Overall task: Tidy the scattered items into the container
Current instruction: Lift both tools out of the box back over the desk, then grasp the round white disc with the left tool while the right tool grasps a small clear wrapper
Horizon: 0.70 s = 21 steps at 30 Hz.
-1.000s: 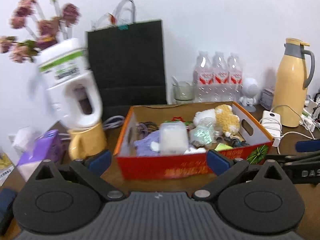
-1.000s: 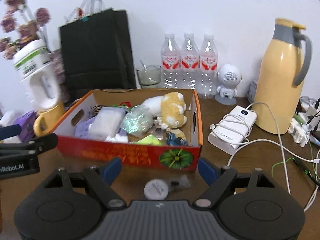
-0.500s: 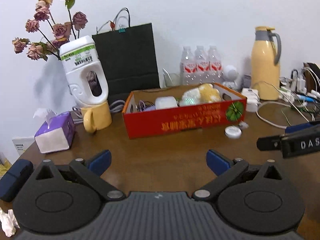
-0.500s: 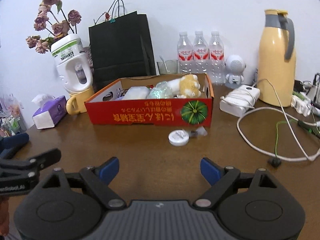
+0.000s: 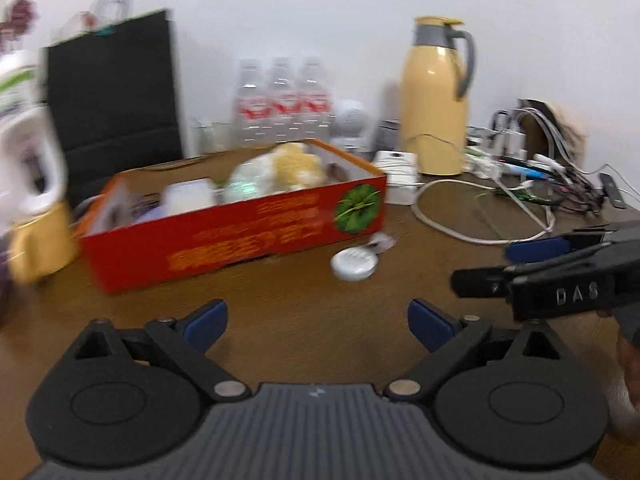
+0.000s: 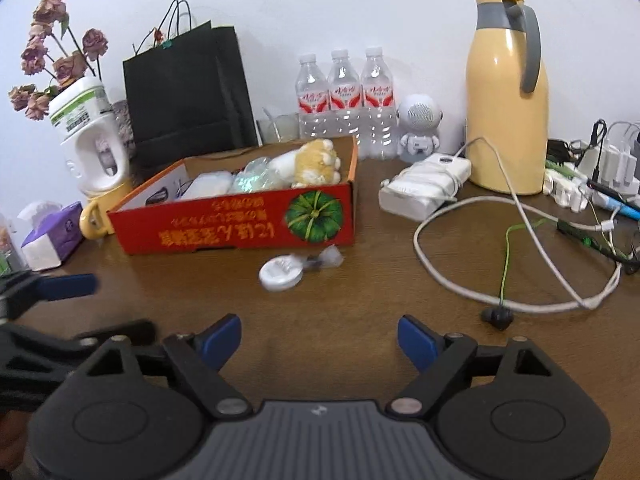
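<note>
A red cardboard box (image 6: 240, 232) (image 5: 224, 240) sits on the brown table. It holds a plush toy (image 6: 316, 160), a shiny plastic bag (image 6: 252, 180) and a white packet (image 6: 210, 186). A white round lid (image 6: 281, 274) (image 5: 354, 264) and a small clear wrapper (image 6: 326, 258) lie on the table just in front of the box. My left gripper (image 5: 318, 322) is open and empty, short of the lid. My right gripper (image 6: 319, 336) is open and empty, also short of the lid; it shows at the right in the left wrist view (image 5: 552, 268).
A yellow thermos (image 6: 506, 96), a white power bank (image 6: 424, 186), looped cables (image 6: 520, 280) and chargers crowd the right. Three water bottles (image 6: 344, 100), a robot figure (image 6: 420, 128) and a black bag (image 6: 188, 88) stand behind the box. A mug (image 6: 100, 216) and tissues (image 6: 50, 236) stand left.
Both grippers pulled back from the box over the last second. The left view has now swung right and closer, toward the lid. Both stay open and empty.
</note>
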Each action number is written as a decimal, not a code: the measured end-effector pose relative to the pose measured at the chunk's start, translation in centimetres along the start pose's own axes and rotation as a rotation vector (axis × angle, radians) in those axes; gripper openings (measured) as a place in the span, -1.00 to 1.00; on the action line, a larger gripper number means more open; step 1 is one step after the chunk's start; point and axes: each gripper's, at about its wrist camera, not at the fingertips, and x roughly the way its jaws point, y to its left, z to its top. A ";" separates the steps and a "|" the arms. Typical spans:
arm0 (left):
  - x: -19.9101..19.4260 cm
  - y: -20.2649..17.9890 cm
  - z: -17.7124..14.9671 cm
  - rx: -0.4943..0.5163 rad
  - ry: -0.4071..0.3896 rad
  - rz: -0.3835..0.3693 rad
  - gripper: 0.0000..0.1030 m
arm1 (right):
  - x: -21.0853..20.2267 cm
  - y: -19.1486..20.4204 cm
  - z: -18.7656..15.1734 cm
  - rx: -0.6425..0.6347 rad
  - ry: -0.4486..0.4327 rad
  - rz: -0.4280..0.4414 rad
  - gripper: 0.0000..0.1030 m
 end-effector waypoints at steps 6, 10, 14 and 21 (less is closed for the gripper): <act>6.1 -0.4 2.1 0.097 0.057 -0.046 0.63 | 1.6 -2.6 1.0 0.052 -0.023 0.004 0.51; 9.5 -0.2 2.5 0.099 0.109 -0.093 0.41 | 2.8 -4.3 1.5 0.069 -0.005 0.003 0.51; 11.5 0.1 2.8 0.065 0.148 -0.134 0.14 | 4.0 -5.2 2.1 0.081 -0.001 0.016 0.51; 12.3 0.1 3.5 0.090 0.154 -0.195 -0.21 | 6.7 -4.8 3.5 0.001 0.023 0.114 0.50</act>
